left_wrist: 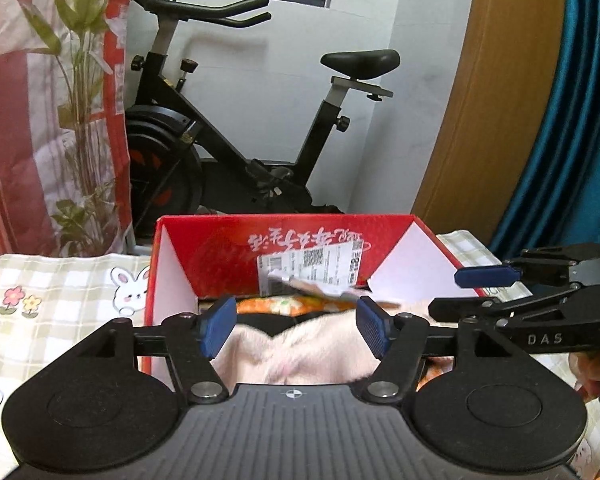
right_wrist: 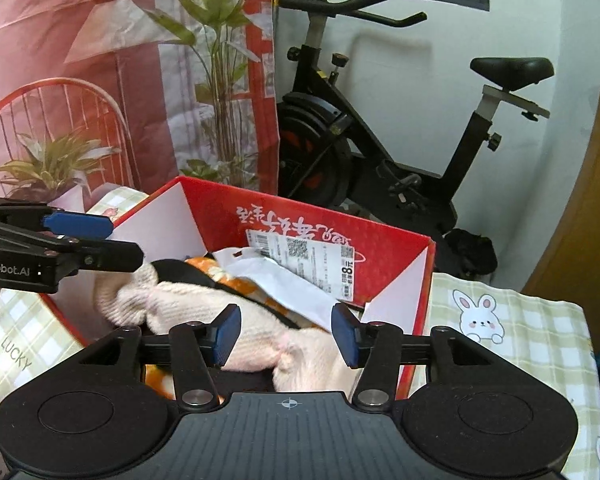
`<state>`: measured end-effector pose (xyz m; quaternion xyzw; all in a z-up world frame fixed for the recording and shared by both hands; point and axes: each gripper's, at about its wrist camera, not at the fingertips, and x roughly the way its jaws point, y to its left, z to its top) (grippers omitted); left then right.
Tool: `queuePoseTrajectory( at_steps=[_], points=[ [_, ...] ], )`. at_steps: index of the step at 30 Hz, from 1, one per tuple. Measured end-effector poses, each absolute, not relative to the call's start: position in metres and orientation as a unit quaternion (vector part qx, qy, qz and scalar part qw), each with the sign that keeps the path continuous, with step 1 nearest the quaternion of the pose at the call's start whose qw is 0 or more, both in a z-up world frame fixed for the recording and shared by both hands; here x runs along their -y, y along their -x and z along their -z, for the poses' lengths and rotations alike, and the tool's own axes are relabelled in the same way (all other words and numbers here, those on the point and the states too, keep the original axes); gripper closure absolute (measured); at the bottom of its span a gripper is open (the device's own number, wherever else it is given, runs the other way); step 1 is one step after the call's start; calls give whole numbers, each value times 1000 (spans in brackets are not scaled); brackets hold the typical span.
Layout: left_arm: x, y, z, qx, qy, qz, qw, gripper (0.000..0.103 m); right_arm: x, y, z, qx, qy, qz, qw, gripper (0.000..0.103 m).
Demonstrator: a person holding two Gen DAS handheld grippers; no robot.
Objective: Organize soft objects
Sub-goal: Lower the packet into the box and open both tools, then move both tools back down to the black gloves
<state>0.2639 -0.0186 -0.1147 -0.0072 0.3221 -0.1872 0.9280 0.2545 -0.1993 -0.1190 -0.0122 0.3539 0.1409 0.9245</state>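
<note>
A red cardboard box (left_wrist: 220,256) with white inner walls stands on the table; it also shows in the right wrist view (right_wrist: 384,256). Inside lie a fluffy pale pink soft item (left_wrist: 300,352) (right_wrist: 204,308), an orange patterned soft item (left_wrist: 276,305) (right_wrist: 236,280) with black parts, and a white plastic bag (right_wrist: 284,280). My left gripper (left_wrist: 296,330) is open just above the pink item, holding nothing. My right gripper (right_wrist: 286,336) is open over the pink item, empty. Each gripper shows from the side in the other's view.
The table has a green-checked cloth with bunny prints (left_wrist: 60,300) (right_wrist: 512,320). A black exercise bike (left_wrist: 228,128) (right_wrist: 380,140) stands behind the table. A red and white printed backdrop (left_wrist: 40,100) hangs at the left. A teal curtain (left_wrist: 572,120) and a wooden panel are at the right.
</note>
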Motion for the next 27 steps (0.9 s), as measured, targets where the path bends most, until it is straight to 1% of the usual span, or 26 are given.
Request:
queuePoseTrajectory(
  at_steps=[13,27],
  points=[
    [-2,-192,114,-316,4,175,932,35,186,-189,112,-340,21,-141,929,56],
    [-20,-140,140,-335,14,156,929,35,183,-131,131,-327,9,-139,935,56]
  ],
)
